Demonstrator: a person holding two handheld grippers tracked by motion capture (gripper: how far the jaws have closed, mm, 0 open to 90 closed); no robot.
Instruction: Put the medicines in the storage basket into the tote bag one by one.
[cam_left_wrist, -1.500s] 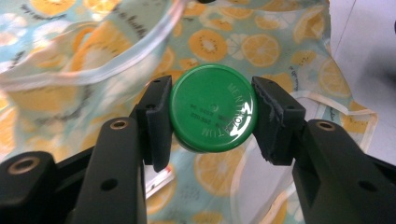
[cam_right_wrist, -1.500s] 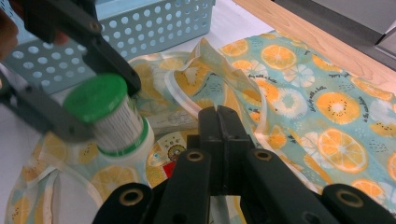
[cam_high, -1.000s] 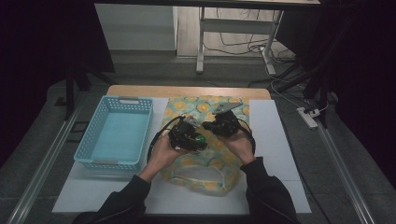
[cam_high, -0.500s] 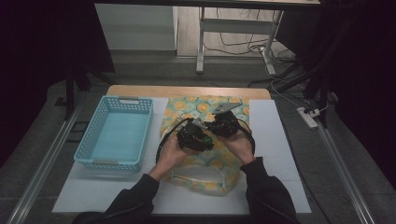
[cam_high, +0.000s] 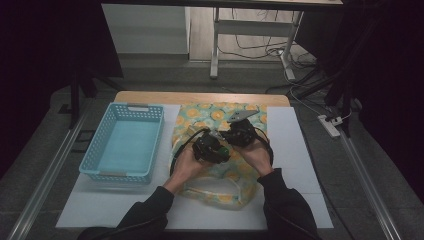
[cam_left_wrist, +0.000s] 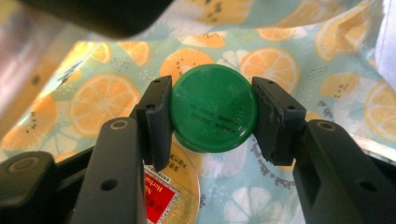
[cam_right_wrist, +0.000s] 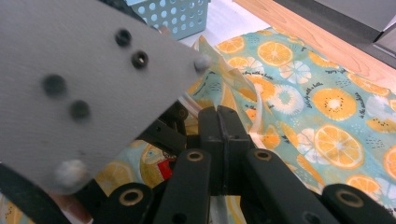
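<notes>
A: Left gripper (cam_left_wrist: 212, 109), centre of the left gripper view: clamped on a green screw cap (cam_left_wrist: 214, 108), one black pad pressed to each side of the round top.
B: And under the cap?
A: A gold-labelled container (cam_left_wrist: 180, 186) with a red patch, partly hidden behind the left jaw, low in the frame. Cannot tell from here whether cap and container are joined.
B: Backdrop?
A: Citrus-print bag (cam_left_wrist: 102, 100), teal with orange and lemon slices, spread behind the cap.
B: Right gripper (cam_right_wrist: 223, 140)?
A: Clenched tight, jaws pressed flat together at mid-frame in the right gripper view, a thin fold of the bag's pale edge (cam_right_wrist: 259, 126) just beside the tips. Held or merely touching: cannot tell.
B: Upper left of that view?
A: Grey three-cornered plate (cam_right_wrist: 88, 74) of the other gripper, close and blurred, with a blue basket (cam_right_wrist: 180, 14) at the top edge.
B: From the high view?
A: Both hands close together at centre frame, left hand (cam_high: 186, 165) and right hand (cam_high: 260, 155), over the bag on a white table (cam_high: 300, 150). Basket left of centre, well apart from the grippers.
</notes>
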